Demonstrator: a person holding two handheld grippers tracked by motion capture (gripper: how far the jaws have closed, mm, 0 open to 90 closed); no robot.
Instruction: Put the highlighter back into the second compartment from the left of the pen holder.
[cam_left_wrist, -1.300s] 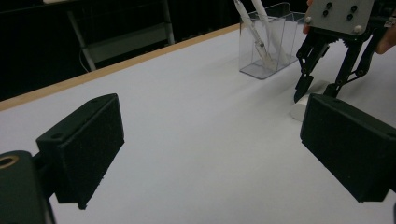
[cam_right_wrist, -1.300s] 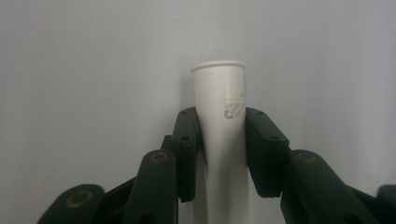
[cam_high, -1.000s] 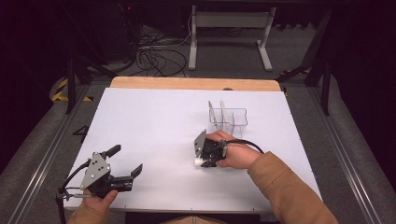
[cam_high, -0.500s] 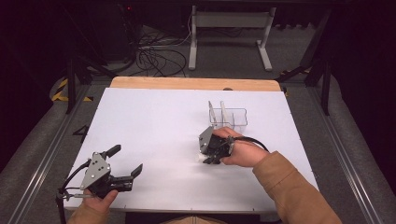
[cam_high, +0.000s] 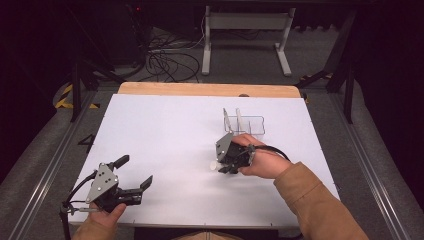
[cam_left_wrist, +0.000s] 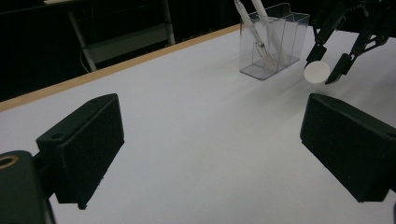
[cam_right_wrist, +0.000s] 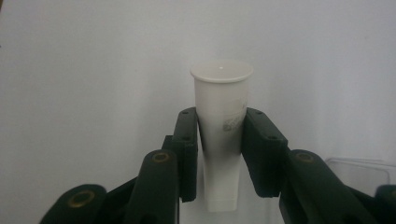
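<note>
White tube (cam_right_wrist: 220, 135), cap-end fwd, is pinched between the jaws of the right gripper (cam_right_wrist: 220, 140); pads press both sides of the tube body just below the flat round cap. Crimped tail end hangs toward the camera, in the gap between the linkages. Grey print on the tube side is too blurred to read.

High view: right gripper (cam_high: 225, 162) sits near the table (cam_high: 160, 130) centre-right, just in front of the clear organizer (cam_high: 250, 125). Tube appears as a small pale spot (cam_high: 214, 165) at the jaw tips; the body is covered by the gripper and the hand (cam_high: 260, 162). Tube-to-table clearance can't be judged here.

Left gripper view: tube cap (cam_left_wrist: 316, 72) faces the camera as a white disc between the right gripper's jaw tips, off the table surface, w/ shadow below. Organizer (cam_left_wrist: 275, 42) shows dividers and two white pen-like items (cam_left_wrist: 254, 28) leaning inside; their tops are cut off at the frame edge, type not identifiable.

Left gripper (cam_high: 132, 180) rests at the table's near-left corner, jaws spread wide, nothing between them. In its own view both black pads stand well apart over bare white table.

Right gripper view: organizer rim (cam_right_wrist: 359, 165) is partly visible at lower right, behind the linkage.
</note>
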